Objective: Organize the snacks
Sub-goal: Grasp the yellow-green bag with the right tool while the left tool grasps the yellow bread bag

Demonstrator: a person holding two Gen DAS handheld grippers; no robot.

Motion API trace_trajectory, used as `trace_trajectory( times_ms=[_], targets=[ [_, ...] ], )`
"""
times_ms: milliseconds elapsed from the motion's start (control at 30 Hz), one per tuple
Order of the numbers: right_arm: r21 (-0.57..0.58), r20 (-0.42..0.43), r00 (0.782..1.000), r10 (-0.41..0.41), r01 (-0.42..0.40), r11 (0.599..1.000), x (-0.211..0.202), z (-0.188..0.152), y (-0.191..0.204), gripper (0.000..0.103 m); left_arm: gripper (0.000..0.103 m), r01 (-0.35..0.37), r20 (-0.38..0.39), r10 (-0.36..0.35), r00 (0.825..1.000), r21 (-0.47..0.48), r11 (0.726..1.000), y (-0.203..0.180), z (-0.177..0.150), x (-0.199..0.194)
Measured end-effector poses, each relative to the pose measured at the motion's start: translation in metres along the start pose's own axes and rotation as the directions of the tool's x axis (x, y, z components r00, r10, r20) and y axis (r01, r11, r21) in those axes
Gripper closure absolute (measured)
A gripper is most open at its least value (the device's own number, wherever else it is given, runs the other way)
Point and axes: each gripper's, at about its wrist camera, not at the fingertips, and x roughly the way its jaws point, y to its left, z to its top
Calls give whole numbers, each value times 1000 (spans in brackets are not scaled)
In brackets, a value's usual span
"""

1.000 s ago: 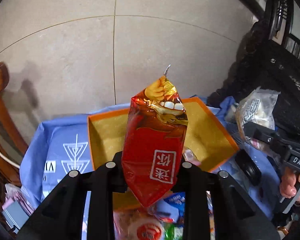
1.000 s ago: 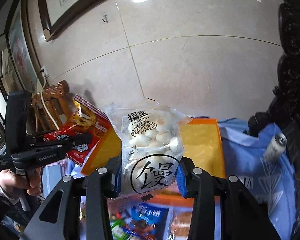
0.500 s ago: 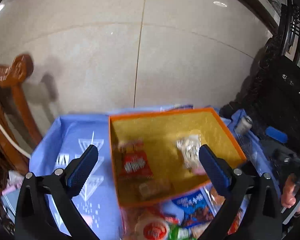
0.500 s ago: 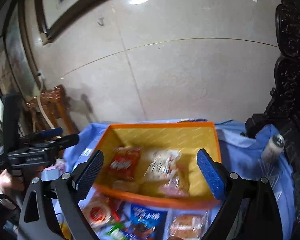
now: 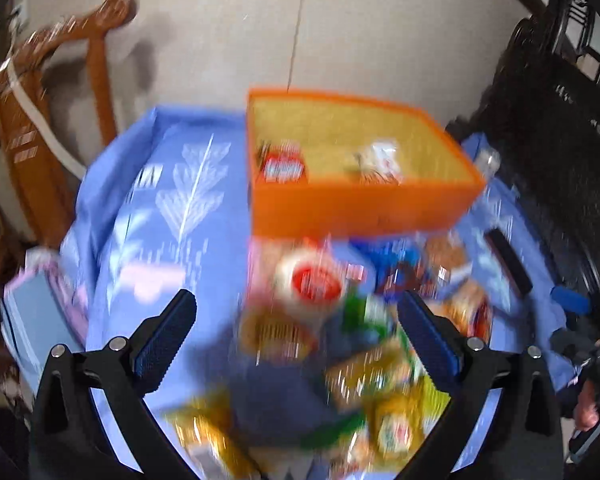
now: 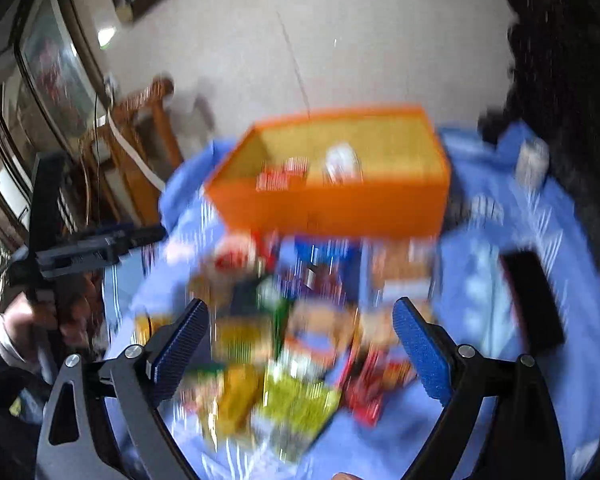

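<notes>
The left gripper point(image 5: 296, 336) is held wide open with nothing between its blue pads point(image 5: 166, 336). The right gripper point(image 6: 300, 344) is likewise spread apart and empty, its blue pads point(image 6: 418, 354) flanking a blurred heap of snack packets point(image 6: 292, 344). Both views are smeared by motion, so individual wrappers can barely be told apart.

The orange box point(image 5: 360, 208) is taken as the landmark. The loose snack packets point(image 5: 340, 340) are scattered on the near side of the orange box point(image 6: 332, 208), on a blue cloth point(image 5: 172, 216) on which the box also rests. Inside the box, a red packet point(image 5: 282, 168) is seen towards its left wall, and a pale packet point(image 5: 380, 160) lies to the right of it, apart from it. A small can point(image 6: 534, 158) is seen to the right of the box, and a dark flat object point(image 6: 534, 300) lies to the right of it and nearer the camera. A wooden chair point(image 5: 60, 92) stands to the left of the box, and a tiled wall point(image 5: 340, 32) rises behind it.
</notes>
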Motion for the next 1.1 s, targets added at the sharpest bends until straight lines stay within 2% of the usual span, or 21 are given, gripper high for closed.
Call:
trace_trajectory(
  times_ms=[167, 333, 400, 667, 767, 867, 967, 1100],
  targets=[
    [52, -122, 992, -12, 19, 998, 35, -47, 0, 22, 4, -20, -55, 14, 998, -96, 995, 23, -50, -9],
    [109, -205, 979, 3, 19, 994, 69, -72, 3, 28, 4, -60, -70, 53, 996, -97, 993, 37, -77, -25],
    [125, -235, 972, -20, 51, 991, 83, -80, 5, 29, 4, -71, -74, 64, 995, -99, 993, 45, -82, -29],
    [206, -216, 976, -33, 78, 975, 99, -85, 4, 34, 4, -119, -86, 108, 990, -137, 983, 76, -96, -39],
    [160, -217, 974, -59, 95, 982, 103, -83, 10, 36, 4, -134, -94, 126, 988, -80, 988, 76, -103, -30],
    [52, -219, 969, -117, 131, 990, 106, -83, 20, 38, 4, -150, -99, 153, 983, 36, 988, 68, -109, -16],
    [51, -232, 964, -128, 143, 988, 100, -85, 15, 43, 4, -151, -107, 169, 980, 151, 977, 61, -112, -3],
    [65, -254, 956, -144, 166, 984, 91, -89, -2, 45, 4, -96, -146, 128, 981, 213, 972, 63, -115, 18]
  ],
)
